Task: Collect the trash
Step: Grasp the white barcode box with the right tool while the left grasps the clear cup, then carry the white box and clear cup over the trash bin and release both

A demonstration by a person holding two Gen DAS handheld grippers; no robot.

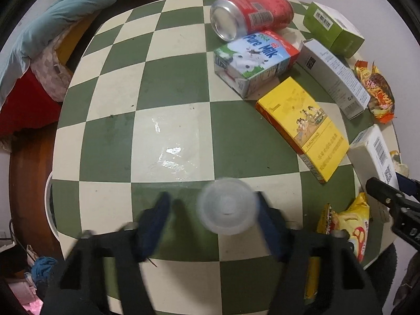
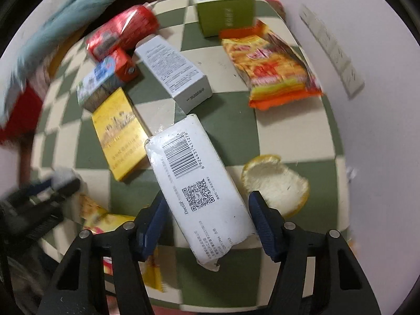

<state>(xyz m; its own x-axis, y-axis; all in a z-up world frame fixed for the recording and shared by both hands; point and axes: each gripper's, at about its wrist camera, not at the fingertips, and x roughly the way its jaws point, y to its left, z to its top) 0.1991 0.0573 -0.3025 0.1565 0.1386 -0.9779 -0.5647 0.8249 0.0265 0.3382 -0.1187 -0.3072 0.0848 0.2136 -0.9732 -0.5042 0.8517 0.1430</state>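
Two wrist views over a round green-and-cream checkered desk (image 1: 168, 136) strewn w/ trash.

Left view: left tongs (image 1: 212, 220) at bottom centre, spread open. A small clear plastic cup (image 1: 227, 206), blurred, sits by the right finger; can't tell if it's touching or loose. Upper right of frame: red can (image 1: 252, 13) on its side, milk carton (image 1: 254, 60), yellow box (image 1: 302, 128), green box (image 1: 333, 26), all lying flat, apparently waiting for pickup.

Right view: right tongs (image 2: 207, 223) at bottom centre, open, fingers either side of a long white box (image 2: 199, 181) w/ barcode. The box runs diagonally btwn them, probably lined up for a squeeze; no contact visible. Orange peel (image 2: 278, 183) just right of it; snack wrapper (image 2: 273, 68) upper right. No bin clearly in view.
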